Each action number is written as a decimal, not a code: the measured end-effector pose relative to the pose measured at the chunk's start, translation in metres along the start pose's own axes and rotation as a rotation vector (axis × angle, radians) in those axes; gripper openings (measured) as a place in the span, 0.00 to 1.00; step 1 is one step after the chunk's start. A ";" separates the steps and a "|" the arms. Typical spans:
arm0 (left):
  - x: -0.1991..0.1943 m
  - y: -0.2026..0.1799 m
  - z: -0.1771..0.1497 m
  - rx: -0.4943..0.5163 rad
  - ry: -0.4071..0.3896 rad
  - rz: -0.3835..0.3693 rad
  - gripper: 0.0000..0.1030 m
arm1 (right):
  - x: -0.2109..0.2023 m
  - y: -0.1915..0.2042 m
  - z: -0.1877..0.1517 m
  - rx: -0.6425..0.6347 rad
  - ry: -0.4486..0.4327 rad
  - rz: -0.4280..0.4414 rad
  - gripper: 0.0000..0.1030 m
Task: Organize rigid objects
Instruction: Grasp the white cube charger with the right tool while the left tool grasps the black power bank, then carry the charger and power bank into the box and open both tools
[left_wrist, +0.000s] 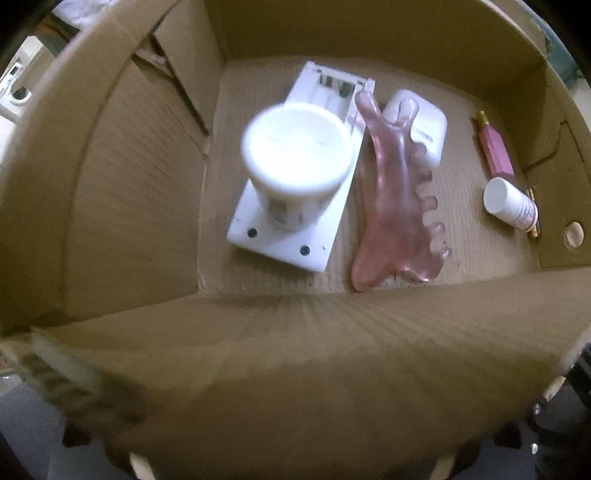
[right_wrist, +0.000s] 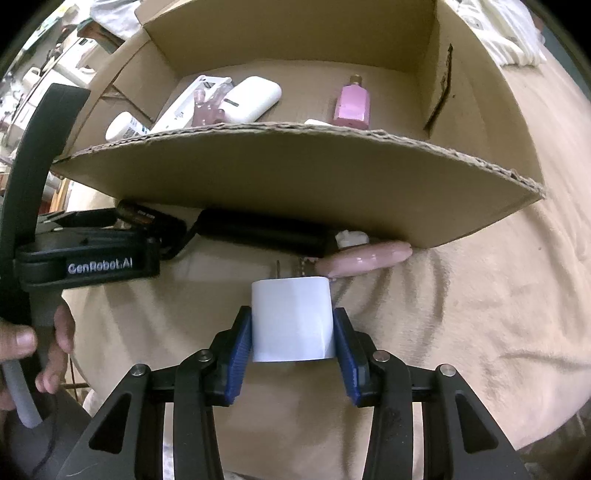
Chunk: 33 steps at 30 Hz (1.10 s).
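Observation:
An open cardboard box (left_wrist: 295, 369) (right_wrist: 295, 170) holds a white jar (left_wrist: 295, 155), a flat white device (left_wrist: 317, 96), a pink scraper comb (left_wrist: 391, 192), a white case (left_wrist: 432, 129), a pink bottle (left_wrist: 495, 147) and a small white bottle (left_wrist: 509, 201). The left wrist view looks down into the box; the left gripper's fingers are not in view there. The white jar is blurred, above the flat device. My right gripper (right_wrist: 293, 332) is shut on a white charger plug (right_wrist: 291, 317), in front of the box's near wall. The left gripper's body (right_wrist: 88, 258) is held at the box's left.
The box stands on a beige cloth (right_wrist: 480, 314). A pink rounded object (right_wrist: 369, 258) and a black object (right_wrist: 258, 229) lie on the cloth against the box's near wall. Clutter lies beyond the box at the far left.

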<state>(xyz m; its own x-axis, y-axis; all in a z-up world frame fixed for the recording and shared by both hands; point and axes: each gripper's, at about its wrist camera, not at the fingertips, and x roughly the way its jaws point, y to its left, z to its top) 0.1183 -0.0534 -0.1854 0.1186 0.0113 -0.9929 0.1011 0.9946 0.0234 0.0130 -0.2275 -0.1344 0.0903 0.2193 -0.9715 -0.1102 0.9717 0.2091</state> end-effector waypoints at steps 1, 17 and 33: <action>-0.001 0.002 0.000 0.004 -0.006 -0.003 0.77 | -0.002 0.000 0.000 0.001 -0.002 0.001 0.43; -0.026 0.088 -0.031 -0.122 -0.065 0.086 0.77 | -0.027 0.012 -0.020 0.000 -0.057 0.054 0.43; -0.134 0.063 -0.064 -0.081 -0.292 -0.012 0.77 | -0.130 0.002 -0.031 0.002 -0.403 0.169 0.43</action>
<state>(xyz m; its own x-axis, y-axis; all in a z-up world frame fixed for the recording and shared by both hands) 0.0452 0.0148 -0.0585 0.3981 -0.0190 -0.9172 0.0266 0.9996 -0.0091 -0.0295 -0.2571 -0.0110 0.4503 0.3919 -0.8023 -0.1543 0.9192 0.3624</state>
